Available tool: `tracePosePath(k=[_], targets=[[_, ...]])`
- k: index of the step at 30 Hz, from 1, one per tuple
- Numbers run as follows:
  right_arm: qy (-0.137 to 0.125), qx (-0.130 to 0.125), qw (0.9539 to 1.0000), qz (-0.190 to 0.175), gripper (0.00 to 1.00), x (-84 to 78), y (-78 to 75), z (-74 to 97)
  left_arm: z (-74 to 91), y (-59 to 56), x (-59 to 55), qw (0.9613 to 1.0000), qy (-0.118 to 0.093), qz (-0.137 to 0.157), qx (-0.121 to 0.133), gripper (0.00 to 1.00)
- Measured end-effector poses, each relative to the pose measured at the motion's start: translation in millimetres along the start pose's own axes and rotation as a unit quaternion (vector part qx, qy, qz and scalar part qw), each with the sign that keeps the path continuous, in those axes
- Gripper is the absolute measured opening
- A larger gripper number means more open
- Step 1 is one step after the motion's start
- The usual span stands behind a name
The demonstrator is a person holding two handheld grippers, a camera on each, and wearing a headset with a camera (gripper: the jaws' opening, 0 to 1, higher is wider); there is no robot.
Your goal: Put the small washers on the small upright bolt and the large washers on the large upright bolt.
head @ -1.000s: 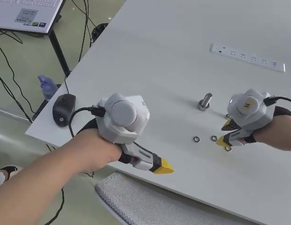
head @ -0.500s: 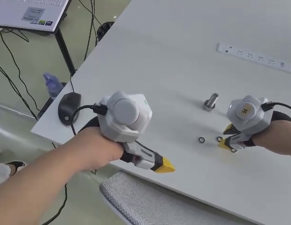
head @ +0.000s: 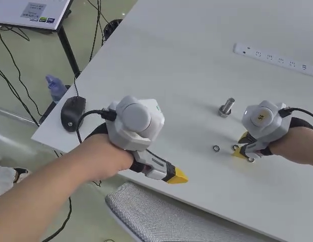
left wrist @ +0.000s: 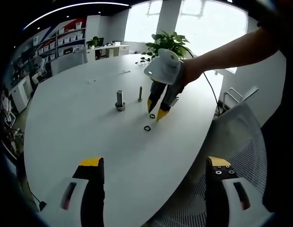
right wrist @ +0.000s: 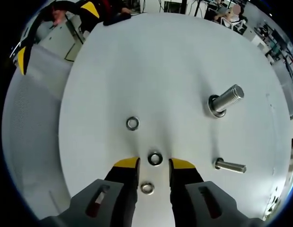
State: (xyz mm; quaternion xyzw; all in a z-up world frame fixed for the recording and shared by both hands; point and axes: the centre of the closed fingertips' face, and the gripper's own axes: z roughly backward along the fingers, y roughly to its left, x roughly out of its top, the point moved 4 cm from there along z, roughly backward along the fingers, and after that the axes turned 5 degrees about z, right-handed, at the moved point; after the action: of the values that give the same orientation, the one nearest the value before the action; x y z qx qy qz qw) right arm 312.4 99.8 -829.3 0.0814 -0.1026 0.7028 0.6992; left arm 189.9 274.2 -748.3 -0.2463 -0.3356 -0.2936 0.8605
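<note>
Right gripper (right wrist: 154, 164), black with yellow tips, points down at white tabletop (right wrist: 137, 61), jaws slightly parted, gripping nothing. Between its tips we see flat silver metal washer (right wrist: 155, 158), clear of both tips. Second washer (right wrist: 147, 188) lies further back between jaws; third washer (right wrist: 132, 123) lies loose just ahead. Large silver upright bolt (right wrist: 225, 100) and thin small upright bolt (right wrist: 230, 165) stand off to one side. Our left gripper (left wrist: 154, 163) hovers near tabletop edge, jaws wide apart, empty.
</note>
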Motion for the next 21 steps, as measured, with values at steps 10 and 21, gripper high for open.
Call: tracePosePath(k=[10, 21], targets=[[0.023, 0.001, 0.9996, 0.019, 0.18, -1.6, -3.0, -4.0, 1.5, 2.9, 1.6, 1.0, -0.005, 0.0, 0.006, 0.87], [0.062, 0.007, 0.9974, 0.037, 0.15, 5.6, 0.8, -3.6, -0.9, 0.0, -0.5, 1.0, 0.0, -0.002, 0.001, 0.87]])
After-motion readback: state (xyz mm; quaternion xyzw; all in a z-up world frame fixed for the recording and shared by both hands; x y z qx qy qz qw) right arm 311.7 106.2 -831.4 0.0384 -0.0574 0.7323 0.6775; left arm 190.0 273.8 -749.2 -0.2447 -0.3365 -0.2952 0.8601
